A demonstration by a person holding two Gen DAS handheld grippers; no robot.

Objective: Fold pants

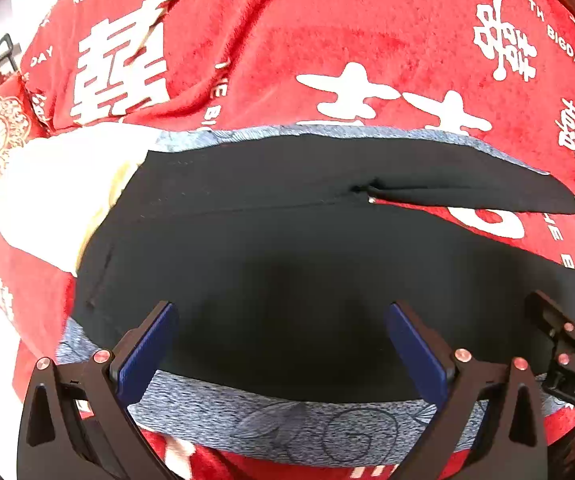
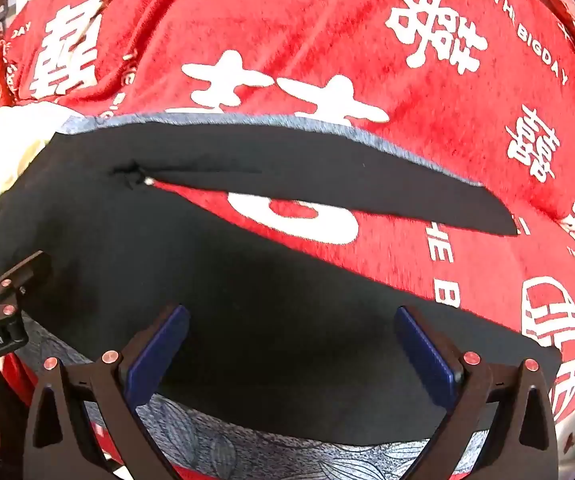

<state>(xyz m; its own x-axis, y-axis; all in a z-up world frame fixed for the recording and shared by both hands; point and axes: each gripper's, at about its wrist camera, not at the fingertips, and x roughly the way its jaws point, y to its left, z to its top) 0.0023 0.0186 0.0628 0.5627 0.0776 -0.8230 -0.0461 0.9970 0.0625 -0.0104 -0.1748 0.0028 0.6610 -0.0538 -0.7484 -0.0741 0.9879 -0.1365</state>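
My left gripper (image 1: 279, 344) and right gripper (image 2: 291, 348) hang spread wide, blue pads gripping nothing, above smooth black pants (image 1: 271, 264). These lie flat on a grey-blue printed mat (image 1: 287, 424), legs forking toward three o'clock. Beyond, at twelve, plush red blanket (image 1: 327, 40).

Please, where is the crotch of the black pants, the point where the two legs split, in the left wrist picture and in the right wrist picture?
Left wrist view: the crotch lies right of centre, slightly above the middle.
Right wrist view: the crotch lies left of centre, slightly above the middle.
Shared landmark: the white ring character printed on the red blanket, showing in the gap between the two legs.
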